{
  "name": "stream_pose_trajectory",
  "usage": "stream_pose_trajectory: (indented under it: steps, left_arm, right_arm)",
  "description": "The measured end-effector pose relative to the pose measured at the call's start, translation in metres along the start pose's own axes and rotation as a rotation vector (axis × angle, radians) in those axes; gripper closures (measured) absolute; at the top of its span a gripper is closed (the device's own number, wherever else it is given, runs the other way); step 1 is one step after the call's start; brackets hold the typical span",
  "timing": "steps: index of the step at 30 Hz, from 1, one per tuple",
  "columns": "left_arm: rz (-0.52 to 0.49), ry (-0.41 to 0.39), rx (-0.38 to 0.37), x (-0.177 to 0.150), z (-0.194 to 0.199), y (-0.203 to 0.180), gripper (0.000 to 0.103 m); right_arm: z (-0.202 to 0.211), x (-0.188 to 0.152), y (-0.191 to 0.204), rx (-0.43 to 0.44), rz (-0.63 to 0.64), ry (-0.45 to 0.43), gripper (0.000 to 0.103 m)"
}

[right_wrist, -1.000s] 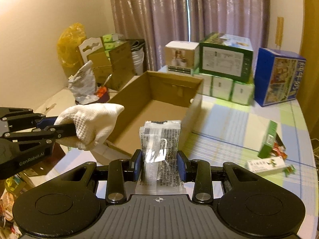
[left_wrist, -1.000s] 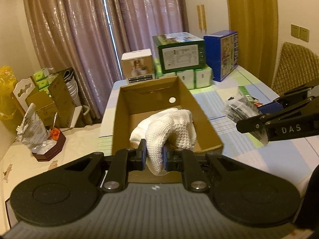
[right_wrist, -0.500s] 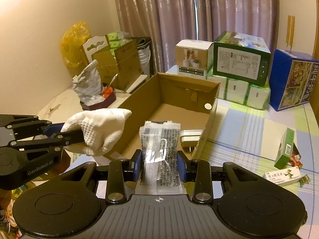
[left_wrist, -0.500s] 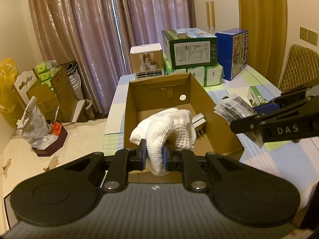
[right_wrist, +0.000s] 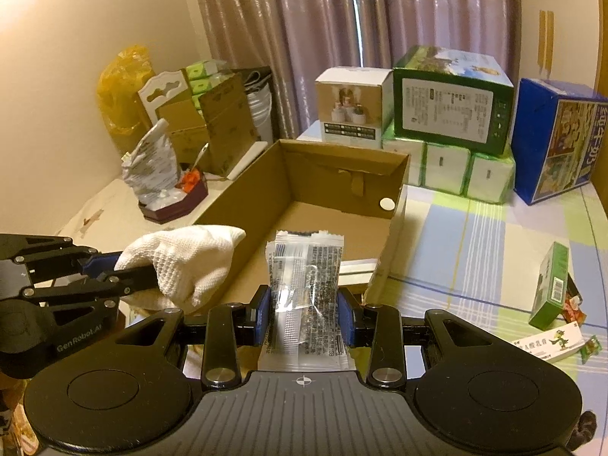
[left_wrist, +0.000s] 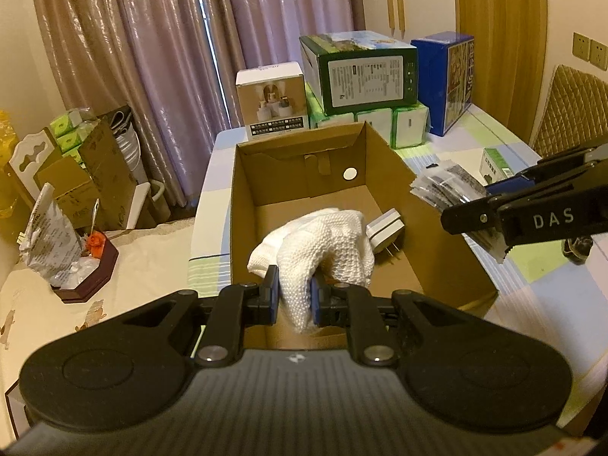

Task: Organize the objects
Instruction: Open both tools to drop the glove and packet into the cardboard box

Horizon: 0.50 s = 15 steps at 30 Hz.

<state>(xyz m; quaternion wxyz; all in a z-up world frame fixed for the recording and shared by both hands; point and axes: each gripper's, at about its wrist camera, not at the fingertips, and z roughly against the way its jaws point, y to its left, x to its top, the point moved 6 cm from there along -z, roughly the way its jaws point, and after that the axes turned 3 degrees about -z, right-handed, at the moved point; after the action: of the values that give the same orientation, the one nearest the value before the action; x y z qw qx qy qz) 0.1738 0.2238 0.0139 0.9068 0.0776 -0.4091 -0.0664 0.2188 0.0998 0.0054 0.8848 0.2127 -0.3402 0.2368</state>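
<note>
- left hand-held gripper [left_wrist: 294, 294] is clamped on the cloth [left_wrist: 323, 243], held over the near end of the box [left_wrist: 437, 205] just ahead
- right hand-held gripper [right_wrist: 304, 313] pinches the packet [right_wrist: 306, 285] at the box's near rim
- looks like the drop-off step, next both need to open over the box
- readable: "DAS", "GenRobot.AI"

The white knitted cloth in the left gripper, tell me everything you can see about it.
The white cloth looks like a soft, coarse-knit fabric, possibly a glove, bunched and drooping. The left gripper is shut on its lower part, blue-padded fingers pinching either side. It hangs over the near end of the open cardboard box, in front of a white plug adapter lying inside.
</note>
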Motion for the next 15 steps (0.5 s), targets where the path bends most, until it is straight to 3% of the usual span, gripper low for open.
stream_pose_trajectory:
  steps: [8, 15]
  left_arm:
    - [0.039, -0.002, -0.021, 0.004, -0.025, 0.006, 0.083]
    - [0.048, -0.004, -0.003, 0.001, -0.021, 0.011, 0.083]
  right_arm:
    - [-0.013, 0.004, -0.009, 0.007, -0.032, 0.007, 0.069]
    - [-0.018, 0.001, -0.012, 0.02, -0.04, 0.017, 0.069]
